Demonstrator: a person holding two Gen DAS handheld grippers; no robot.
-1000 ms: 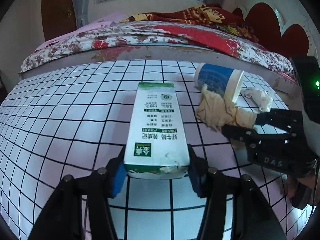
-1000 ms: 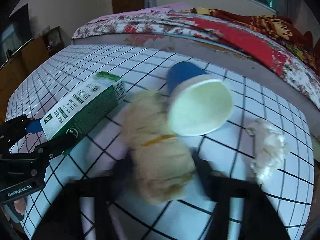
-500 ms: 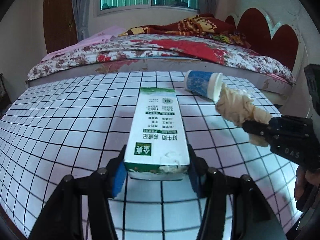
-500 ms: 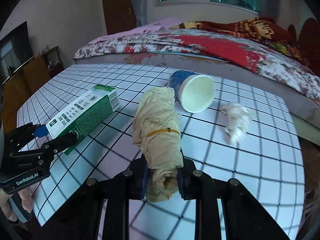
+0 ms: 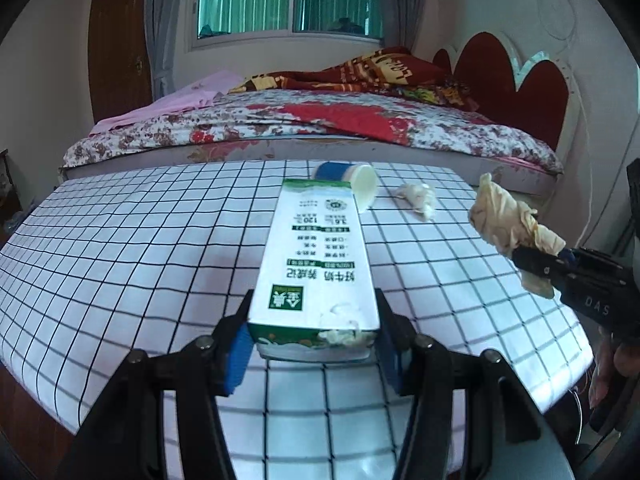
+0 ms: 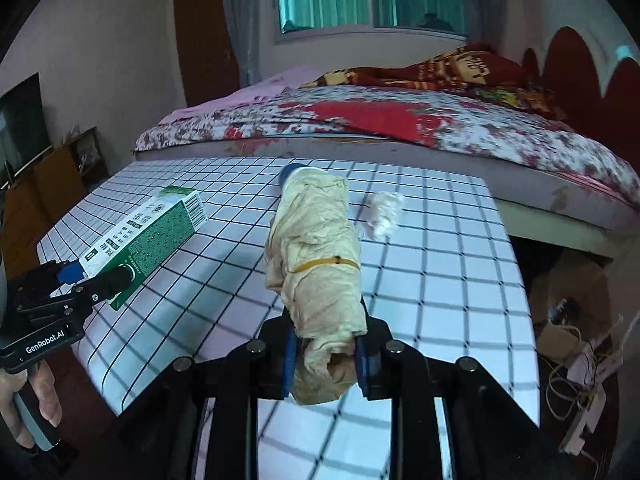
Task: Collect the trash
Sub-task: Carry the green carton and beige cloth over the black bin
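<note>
While your left tongs (image 5: 314,344) clench the milk carton (image 5: 316,264) & your right tongs (image 6: 326,356) clench the rag bundle (image 6: 316,256), both lifted above the counter (image 5: 120,248), the cup (image 5: 352,182) & tissue wad (image 5: 416,198) lie on it nr the bed (image 5: 320,128).

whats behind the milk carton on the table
A blue paper cup lies on its side just past the milk carton held in the left gripper. The carton hides part of the cup's body.

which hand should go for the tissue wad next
Neither yet: the left gripper is shut on the milk carton, the right gripper on the cloth roll. Once emptied, right: the tissue wad lies nearer it.
</note>
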